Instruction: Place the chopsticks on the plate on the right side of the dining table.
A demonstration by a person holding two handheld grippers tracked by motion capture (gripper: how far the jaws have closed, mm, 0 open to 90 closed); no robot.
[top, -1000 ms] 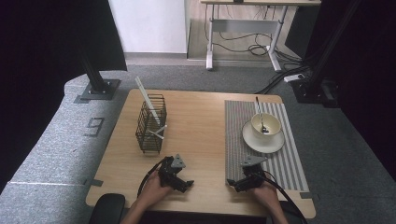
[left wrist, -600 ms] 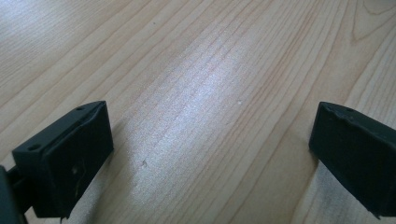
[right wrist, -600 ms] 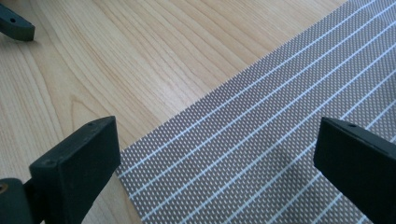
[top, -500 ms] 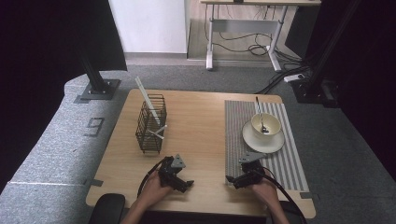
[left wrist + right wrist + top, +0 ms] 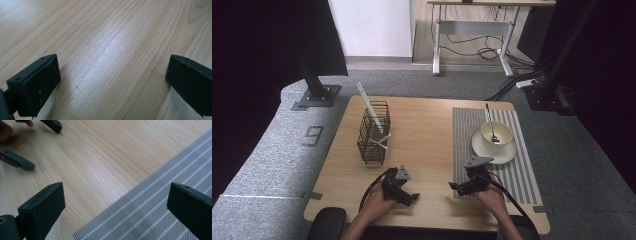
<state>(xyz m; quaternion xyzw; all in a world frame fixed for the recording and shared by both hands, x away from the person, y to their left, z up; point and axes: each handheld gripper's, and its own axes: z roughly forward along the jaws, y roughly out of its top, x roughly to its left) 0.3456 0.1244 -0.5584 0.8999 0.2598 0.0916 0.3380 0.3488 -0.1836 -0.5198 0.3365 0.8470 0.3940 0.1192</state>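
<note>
A grey "9" marking (image 5: 314,136) lies on the floor left of the table. The left gripper (image 5: 408,197) rests low over bare, pale wood-grain table (image 5: 427,130), jaws spread wide and empty. The right gripper (image 5: 458,188), jaws likewise released, straddles the edge of the grey striped woven placemat (image 5: 155,202); beyond its jaws sit a cream cup (image 5: 496,134) and saucer.

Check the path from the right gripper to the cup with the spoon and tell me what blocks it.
Nothing visible does. The right gripper sits open and empty at the striped mat's near edge. Between it and the cup, which stands on its saucer holding the spoon, lies only bare mat.
</note>
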